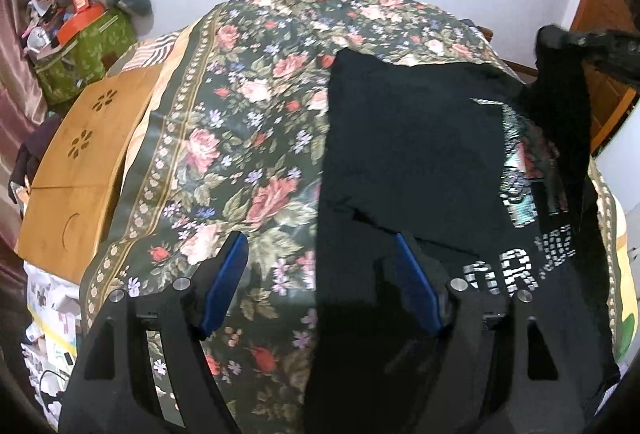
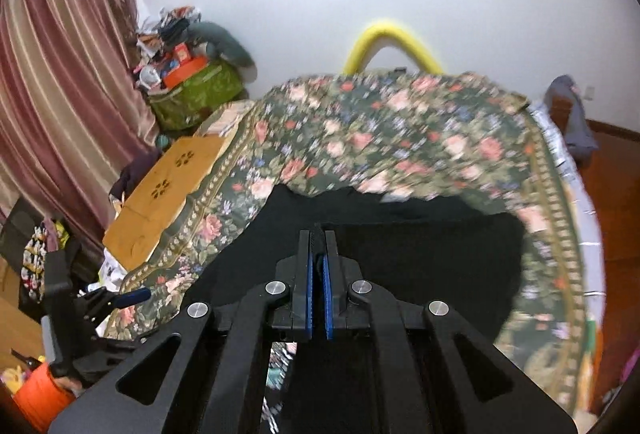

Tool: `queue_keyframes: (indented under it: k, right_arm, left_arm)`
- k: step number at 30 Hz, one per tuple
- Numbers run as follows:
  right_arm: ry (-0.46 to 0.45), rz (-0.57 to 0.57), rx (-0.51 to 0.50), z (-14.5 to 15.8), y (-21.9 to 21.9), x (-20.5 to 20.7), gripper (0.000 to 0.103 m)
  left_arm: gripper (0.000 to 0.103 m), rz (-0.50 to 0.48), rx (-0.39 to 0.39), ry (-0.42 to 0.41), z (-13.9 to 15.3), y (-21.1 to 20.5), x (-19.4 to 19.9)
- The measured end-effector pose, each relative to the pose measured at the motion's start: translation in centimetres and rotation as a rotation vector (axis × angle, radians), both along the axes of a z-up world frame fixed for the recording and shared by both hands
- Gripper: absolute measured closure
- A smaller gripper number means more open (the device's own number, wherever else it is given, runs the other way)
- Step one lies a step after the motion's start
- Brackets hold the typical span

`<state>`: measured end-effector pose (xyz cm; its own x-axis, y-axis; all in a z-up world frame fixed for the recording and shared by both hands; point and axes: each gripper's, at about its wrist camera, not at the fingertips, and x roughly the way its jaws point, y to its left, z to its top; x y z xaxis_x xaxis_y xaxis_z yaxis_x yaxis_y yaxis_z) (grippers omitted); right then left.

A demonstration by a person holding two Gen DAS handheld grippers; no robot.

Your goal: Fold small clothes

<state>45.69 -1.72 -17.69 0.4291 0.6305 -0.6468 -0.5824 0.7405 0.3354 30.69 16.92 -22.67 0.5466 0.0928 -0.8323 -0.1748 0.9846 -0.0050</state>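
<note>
A black T-shirt (image 1: 400, 153) with a pixel-style white and teal print lies on the floral bedspread (image 1: 240, 137). My left gripper (image 1: 320, 246) is open, hovering just above the shirt's left edge, one finger over the bedspread and one over the shirt. My right gripper (image 2: 317, 234) is shut on a fold of the black T-shirt (image 2: 420, 254) and lifts that edge off the bed. It also shows in the left wrist view (image 1: 560, 37) at the upper right, with cloth hanging from it. The left gripper shows at the lower left of the right wrist view (image 2: 136, 296).
A wooden lap table (image 1: 80, 161) lies at the bed's left edge. A green bag (image 1: 84, 57) piled with clutter stands by the pink curtain (image 2: 60, 93). A yellow bar (image 2: 392, 41) rises behind the bed. An orange bucket (image 2: 40, 398) sits at the lower left.
</note>
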Motion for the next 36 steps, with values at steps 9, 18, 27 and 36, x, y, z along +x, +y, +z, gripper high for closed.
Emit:
queue_keyframes:
  k: [9, 18, 27, 36]
  right_arm:
    - [-0.012, 0.015, -0.011, 0.9, -1.2, -1.1, 0.069]
    - [-0.028, -0.066, -0.139, -1.0, -9.6, -3.1, 0.045]
    - [0.204, 0.027, -0.189, -10.0, -12.1, -7.6, 0.045]
    - [0.136, 0.032, -0.201, -11.4, -11.3, -9.5, 0.069]
  left_arm:
    - [0.029, 0.024, 0.003, 0.018, -0.9, 1.1, 0.6]
    - [0.029, 0.053, -0.126, 0.086, -2.5, 2.2, 1.5]
    - [0.029, -0.044, -0.216, 0.168, -4.0, 0.5, -1.6]
    - [0.097, -0.078, -0.288, 0.153, -3.6, 0.1, -4.6]
